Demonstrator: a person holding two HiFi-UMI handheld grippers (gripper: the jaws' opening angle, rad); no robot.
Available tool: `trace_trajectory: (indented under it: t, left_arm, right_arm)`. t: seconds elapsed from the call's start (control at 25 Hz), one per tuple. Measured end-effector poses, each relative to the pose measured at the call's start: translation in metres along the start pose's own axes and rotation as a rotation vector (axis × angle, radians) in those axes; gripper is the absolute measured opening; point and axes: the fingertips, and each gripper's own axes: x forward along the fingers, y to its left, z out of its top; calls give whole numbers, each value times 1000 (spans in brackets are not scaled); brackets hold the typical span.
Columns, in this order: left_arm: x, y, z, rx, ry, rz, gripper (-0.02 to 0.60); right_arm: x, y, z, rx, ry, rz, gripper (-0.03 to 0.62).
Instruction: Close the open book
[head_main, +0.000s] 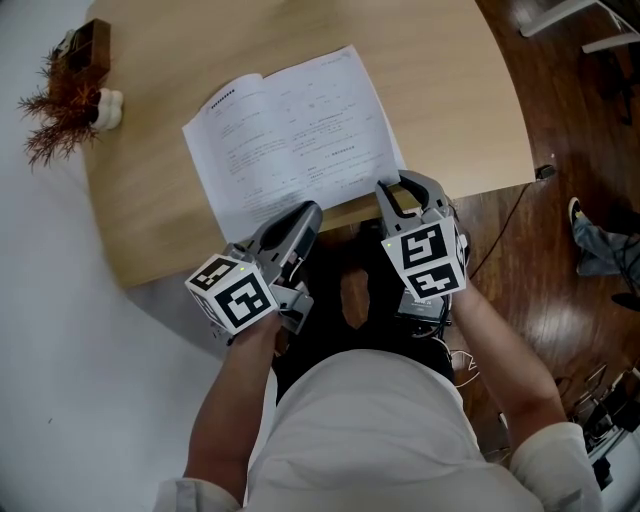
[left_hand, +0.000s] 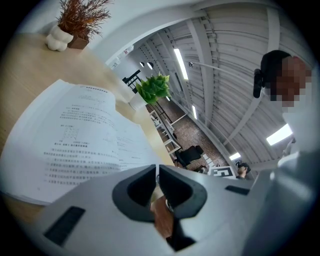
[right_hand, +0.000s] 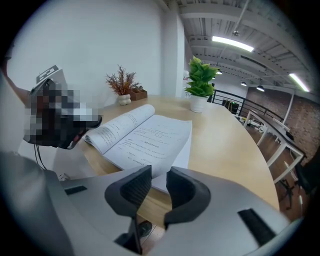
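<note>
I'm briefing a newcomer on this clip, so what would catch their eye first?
The open book lies pages-up at the near edge of the wooden table. Just at that edge are the left gripper, its fingers together, and the right gripper, its fingers apart. A reddish dried plant stands at the table's far left corner.

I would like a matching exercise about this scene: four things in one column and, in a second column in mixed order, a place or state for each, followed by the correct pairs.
Things
1. open book
2. dried reddish plant
3. green potted plant
4. right gripper

Places or states
A. jaws apart, nothing between them
B. at the far left corner of the wooden table in the head view
C. lying flat with printed pages showing, near the front edge
D. visible only in the two gripper views, beyond the book

Pairs: 1-C, 2-B, 3-D, 4-A
</note>
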Motion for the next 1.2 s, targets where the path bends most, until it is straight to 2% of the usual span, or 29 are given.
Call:
trace_trajectory:
  t: [0.24,0.64,1.2]
  left_arm:
    - [-1,-2,0,3,0,1,-2]
    - [-4,-6,1,18,-10,-8,-2]
    - [-18,-3,8,22,-33,11,-2]
  right_arm:
    - [-3,-8,-4,-4,10,-22,101]
    - [-19,-28,-3,8,-4,-76,101]
    - [-32,-31,5,10,-13,-100,101]
